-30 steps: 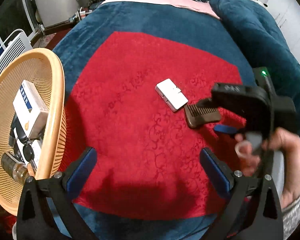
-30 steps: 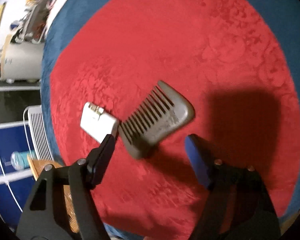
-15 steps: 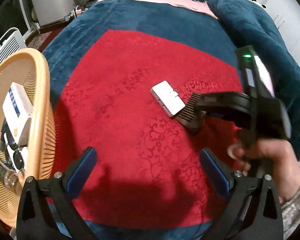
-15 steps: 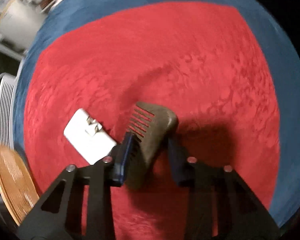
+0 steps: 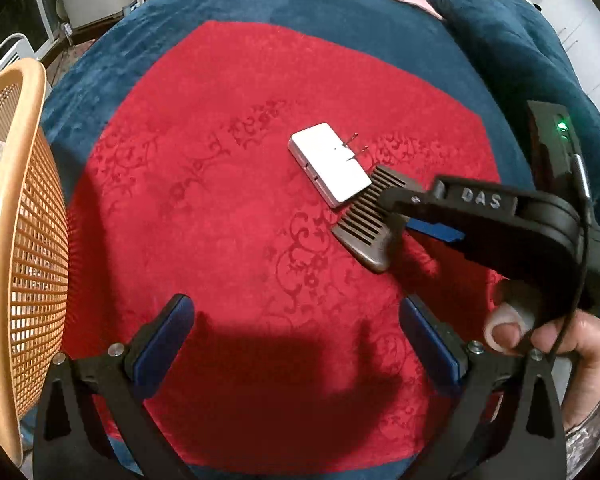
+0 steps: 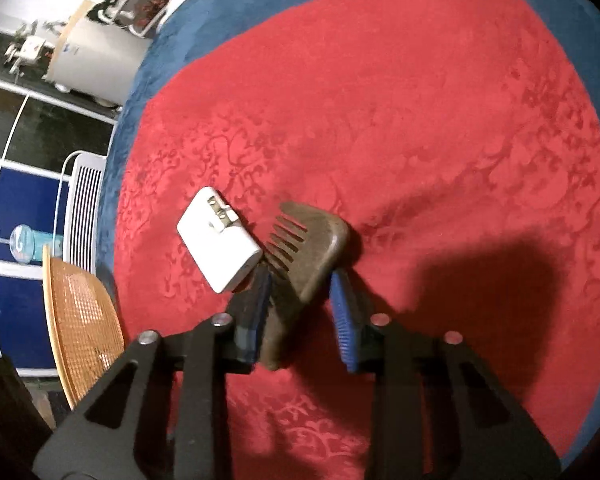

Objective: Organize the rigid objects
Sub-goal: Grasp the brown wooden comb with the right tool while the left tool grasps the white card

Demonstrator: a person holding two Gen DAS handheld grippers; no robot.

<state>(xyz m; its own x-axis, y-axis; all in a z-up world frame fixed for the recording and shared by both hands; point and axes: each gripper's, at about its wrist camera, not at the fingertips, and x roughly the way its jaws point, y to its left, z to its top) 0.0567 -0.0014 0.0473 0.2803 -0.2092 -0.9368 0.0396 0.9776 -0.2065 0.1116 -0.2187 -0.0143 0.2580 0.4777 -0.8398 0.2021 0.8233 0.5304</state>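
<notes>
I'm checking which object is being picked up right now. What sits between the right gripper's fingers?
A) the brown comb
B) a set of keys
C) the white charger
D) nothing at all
A: in the right wrist view the brown comb lies between the blue pads of the right gripper, whose jaws are opening, while the white charger rests just outside the left finger on the red cloth.
</notes>
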